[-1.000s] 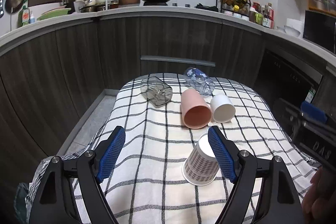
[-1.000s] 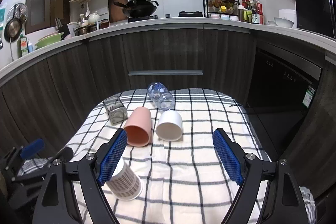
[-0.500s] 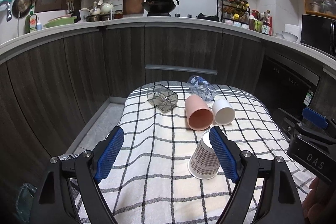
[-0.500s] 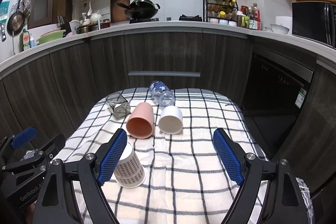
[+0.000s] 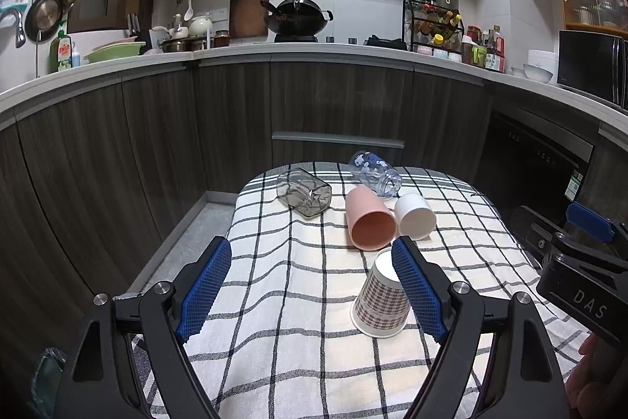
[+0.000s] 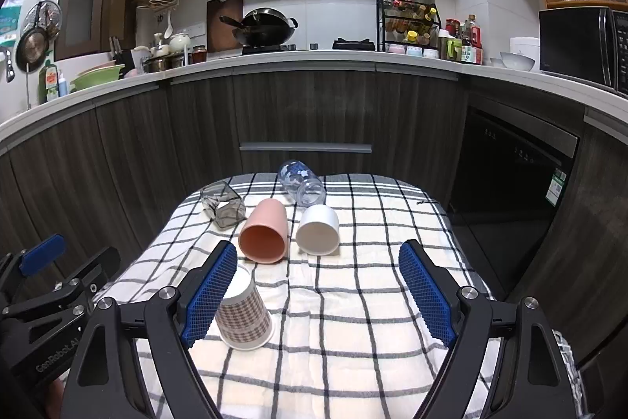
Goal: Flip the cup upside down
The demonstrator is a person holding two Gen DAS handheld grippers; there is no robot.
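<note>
The paper cup (image 5: 380,301) is seen mouth-down on the checked cloth (image 5: 298,301), in the lower right of the left wrist view and the lower left of the right wrist view (image 6: 244,313). It is partly covered in both views by a blue pad, and whether any pad touches it cannot be told. The left gripper (image 5: 312,291) is held wide open with nothing between its fingers; the right gripper (image 6: 318,295) is likewise spread wide and empty.

Above the paper cup in the frame, a pink cup (image 5: 369,224) is laid on its side with its mouth toward the camera, and a white cup (image 5: 415,220) is laid just beside it on the right. A patterned glass jar (image 5: 375,174) is seen on its side behind them, and a square grey glass (image 5: 304,197) is tipped over to their left. Across the upper part of both views a counter (image 6: 314,59) is shown, with a wok (image 6: 263,26) at upper centre.
</note>
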